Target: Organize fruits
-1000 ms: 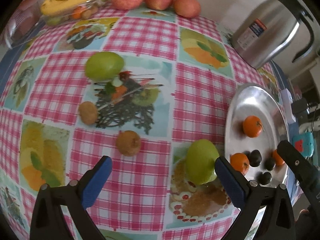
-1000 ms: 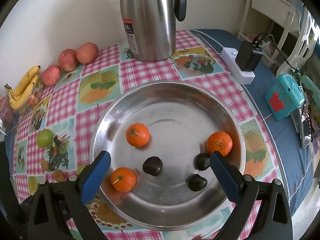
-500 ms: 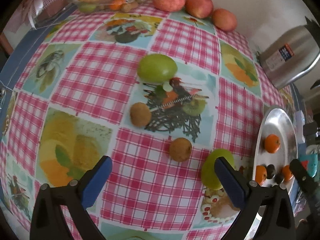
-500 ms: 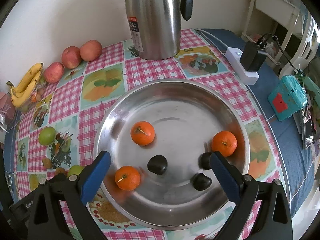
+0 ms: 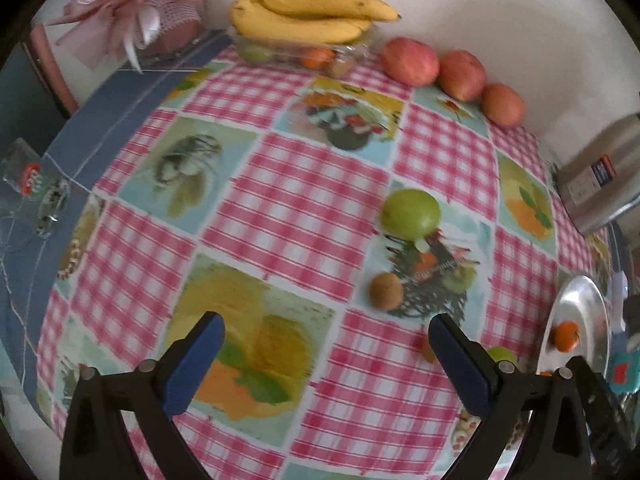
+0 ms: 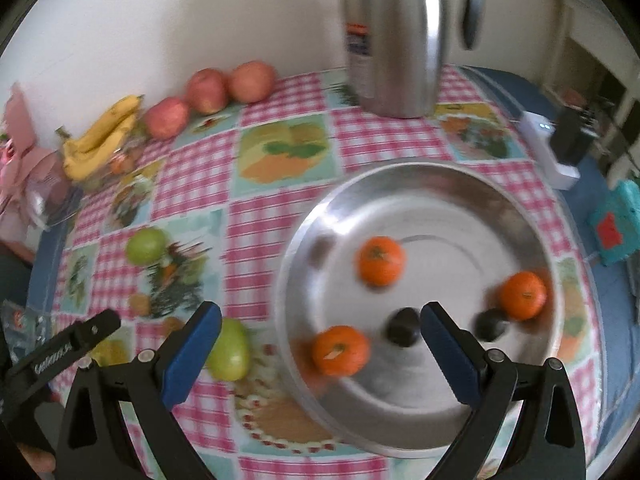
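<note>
1. Fruits were split between cloth and tray [image 6: 532, 216]. In the tray: three oranges [image 6: 380, 261], [image 6: 523, 295], [image 6: 340, 350] and dark small fruits [image 6: 404, 327].
2. On the cloth, loose: a green apple [image 5: 410, 213] mid-table, a kiwi [image 5: 385, 291] just nearer than it, a second green apple [image 6: 229, 350] just left of the tray rim, and a brown fruit partly hidden behind the left tool's right finger.
3. At the far wall: three red apples [image 5: 410, 62], bananas [image 5: 304, 20] on a clear box. Kettle [image 6: 394, 36] stood behind the tray.
4. Key relation: the near green apple lay just beside the right gripper's [image 6: 320, 342] left finger, outside the jaw gap; the gap itself spanned the tray edge and one orange. For the left gripper [image 5: 326, 354] the same apple [image 5: 502, 354] showed right of its right finger, and the kiwi lay ahead and right. Judged: the loose fruits sat between the two tools, a little nearer the left one; a rightward turn would be needed to centre any of them.
5. Apples were near round, so no long axis to align to.
6. Left gripper: jaws spread wide, nothing held, tilted down over bare cloth.
7. Right gripper: jaws spread wide, nothing held, above the tray's near-left rim. Both views were blurred.
</note>
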{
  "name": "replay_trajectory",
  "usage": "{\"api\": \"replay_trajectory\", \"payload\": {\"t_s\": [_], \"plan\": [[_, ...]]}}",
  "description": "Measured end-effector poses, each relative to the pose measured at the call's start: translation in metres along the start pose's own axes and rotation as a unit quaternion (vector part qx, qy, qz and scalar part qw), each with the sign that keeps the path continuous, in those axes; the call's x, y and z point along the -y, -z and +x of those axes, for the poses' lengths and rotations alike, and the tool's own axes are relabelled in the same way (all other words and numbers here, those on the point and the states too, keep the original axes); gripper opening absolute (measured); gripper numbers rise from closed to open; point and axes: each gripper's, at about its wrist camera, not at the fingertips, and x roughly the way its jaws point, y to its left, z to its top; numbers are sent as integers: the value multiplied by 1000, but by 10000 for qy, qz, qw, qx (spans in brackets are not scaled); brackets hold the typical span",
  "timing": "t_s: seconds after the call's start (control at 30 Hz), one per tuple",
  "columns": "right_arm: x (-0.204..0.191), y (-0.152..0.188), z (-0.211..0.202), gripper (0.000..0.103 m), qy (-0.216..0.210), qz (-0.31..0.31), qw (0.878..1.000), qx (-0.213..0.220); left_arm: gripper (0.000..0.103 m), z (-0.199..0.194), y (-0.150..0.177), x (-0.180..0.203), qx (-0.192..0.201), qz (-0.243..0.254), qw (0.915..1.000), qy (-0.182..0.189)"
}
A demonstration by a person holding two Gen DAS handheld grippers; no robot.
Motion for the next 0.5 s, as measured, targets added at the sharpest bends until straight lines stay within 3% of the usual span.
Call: {"api": "replay_trajectory", "payload": {"t_s": [0.2, 0.27, 0.5], "plan": [[-27, 4, 6, 97, -331, -327, 9989, -29, 103, -2, 0, -2, 0, -34, 9999, 139], [-34, 6, 9, 86, -335, -454, 9984, -89, 103, 0, 1, 1, -17, -60, 9998, 171], [-46, 12, 20, 70, -412, -617, 9967, -319, 102, 9, 4, 8, -173, -46, 9988, 447]]}}
